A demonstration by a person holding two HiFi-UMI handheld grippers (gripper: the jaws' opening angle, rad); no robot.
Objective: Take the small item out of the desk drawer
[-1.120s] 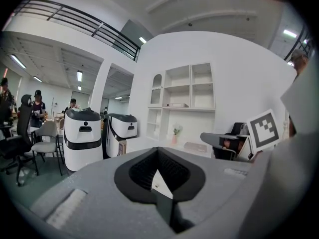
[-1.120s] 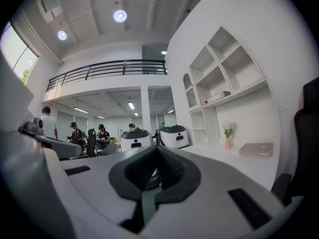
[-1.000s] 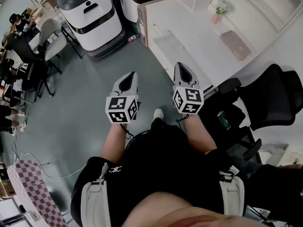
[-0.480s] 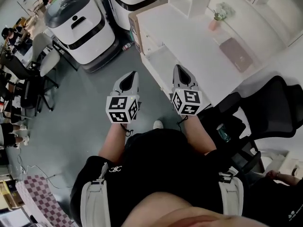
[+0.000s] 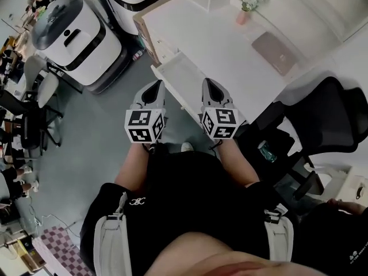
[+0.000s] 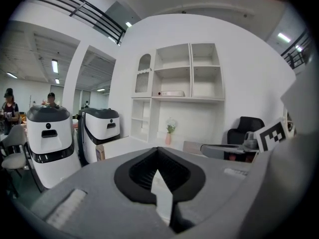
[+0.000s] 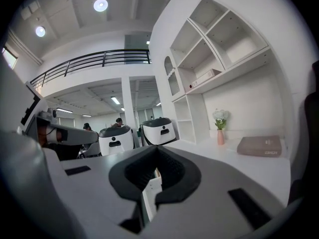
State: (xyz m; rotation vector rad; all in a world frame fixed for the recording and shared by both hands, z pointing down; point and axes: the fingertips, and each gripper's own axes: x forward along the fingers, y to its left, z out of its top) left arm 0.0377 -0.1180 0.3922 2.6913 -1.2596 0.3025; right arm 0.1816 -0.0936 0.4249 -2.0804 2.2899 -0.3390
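Observation:
In the head view the white desk (image 5: pixel 213 36) has one drawer (image 5: pixel 179 78) pulled out toward me; its inside looks white, and I can make out no small item in it. My left gripper (image 5: pixel 152 89) hovers over the floor just left of the drawer's front, jaws shut and empty. My right gripper (image 5: pixel 210 87) hangs above the drawer's near right corner, also shut on nothing. Seen from the left gripper (image 6: pixel 158 158) view, the desk (image 6: pixel 124 144) lies ahead. The right gripper (image 7: pixel 156 156) view looks along the desk top.
A pink vase of flowers (image 5: pixel 244 9) and a flat pinkish book (image 5: pixel 278 53) sit on the desk. A black office chair (image 5: pixel 330 119) stands at my right. Two white wheeled machines (image 5: pixel 72 36) stand left of the desk, with people and chairs (image 5: pixel 29 96) beyond.
The desk and its open drawer have come nearer and slid left under the grippers. Both grippers stay shut, held side by side as before.

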